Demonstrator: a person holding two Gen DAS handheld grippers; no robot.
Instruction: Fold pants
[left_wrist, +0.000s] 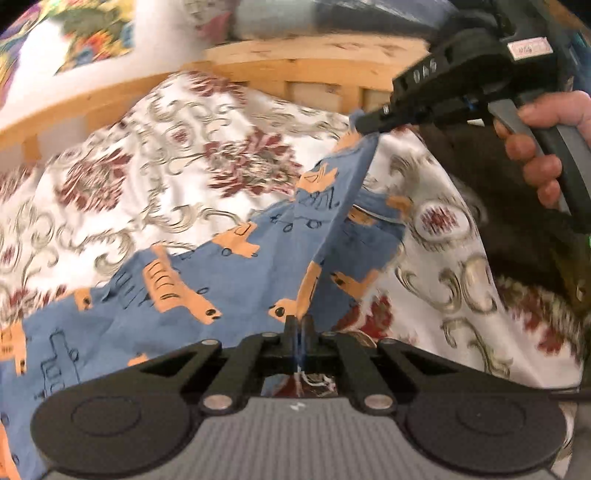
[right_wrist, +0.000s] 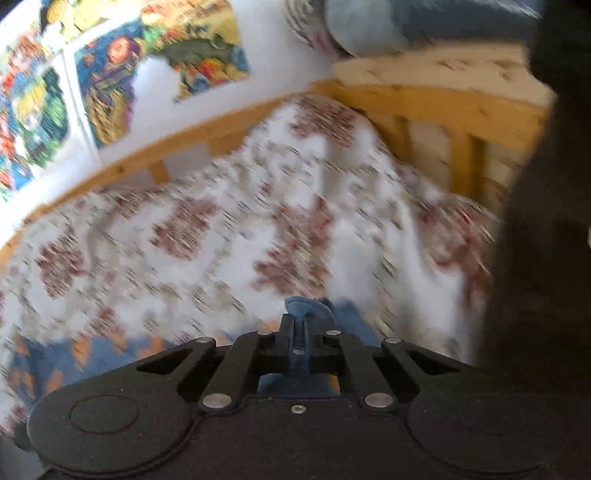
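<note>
The pants (left_wrist: 236, 273) are blue with orange truck prints and lie on a floral bedspread (left_wrist: 155, 155). My left gripper (left_wrist: 298, 325) is shut on an edge of the pants at the near side. My right gripper (left_wrist: 360, 123), seen in the left wrist view, is shut on another edge and holds it lifted, so the cloth hangs stretched between the two. In the right wrist view the right gripper (right_wrist: 299, 325) pinches a bunch of blue cloth (right_wrist: 308, 308); more pants (right_wrist: 92, 350) show blurred at lower left.
A wooden bed rail (left_wrist: 258, 66) runs along the far side of the bedspread (right_wrist: 221, 240). Colourful posters (right_wrist: 110, 74) hang on the wall behind. A dark garment (left_wrist: 517, 229) lies at the right. A hand (left_wrist: 543, 147) holds the right gripper's handle.
</note>
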